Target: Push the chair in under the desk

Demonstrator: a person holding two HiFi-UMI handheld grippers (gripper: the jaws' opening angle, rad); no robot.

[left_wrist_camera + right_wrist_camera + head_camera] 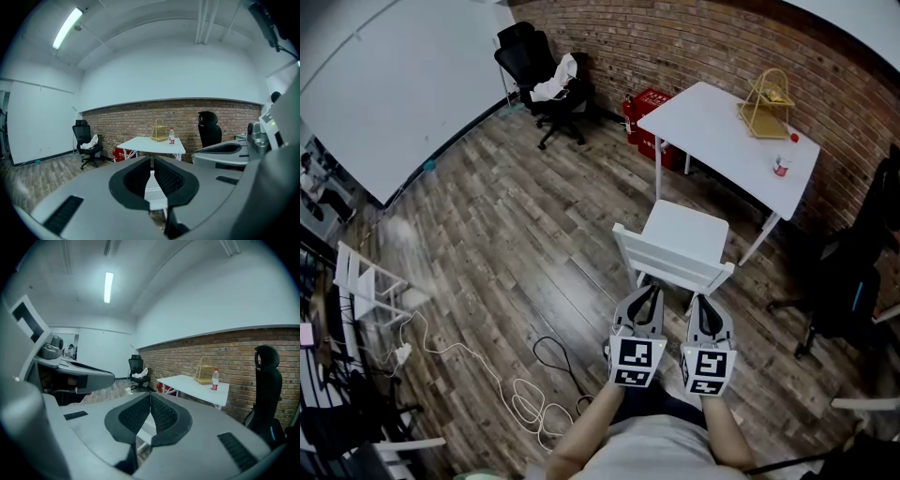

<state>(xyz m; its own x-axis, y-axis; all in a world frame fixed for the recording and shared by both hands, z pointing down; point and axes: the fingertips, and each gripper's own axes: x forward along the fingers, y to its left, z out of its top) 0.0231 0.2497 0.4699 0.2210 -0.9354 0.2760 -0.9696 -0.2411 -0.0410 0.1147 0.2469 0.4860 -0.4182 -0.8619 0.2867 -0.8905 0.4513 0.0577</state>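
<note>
A white chair (682, 234) stands on the wood floor, its backrest (667, 266) toward me and its seat facing the white desk (712, 131) by the brick wall. The chair is out in front of the desk, not under it. My left gripper (650, 292) and right gripper (702, 302) are side by side just behind the backrest, both shut with nothing between the pads. Whether the tips touch the rail I cannot tell. In the left gripper view the left gripper (152, 162) points at the desk (149, 143). The right gripper (150, 397) also faces the desk (194, 385).
A yellow wire basket (766, 101) and a small bottle (781, 167) sit on the desk. A red box (649, 105) lies beside it. A black office chair (546, 73) stands in the far corner, another (848, 281) at the right. Cables (525, 394) trail on the floor at my left.
</note>
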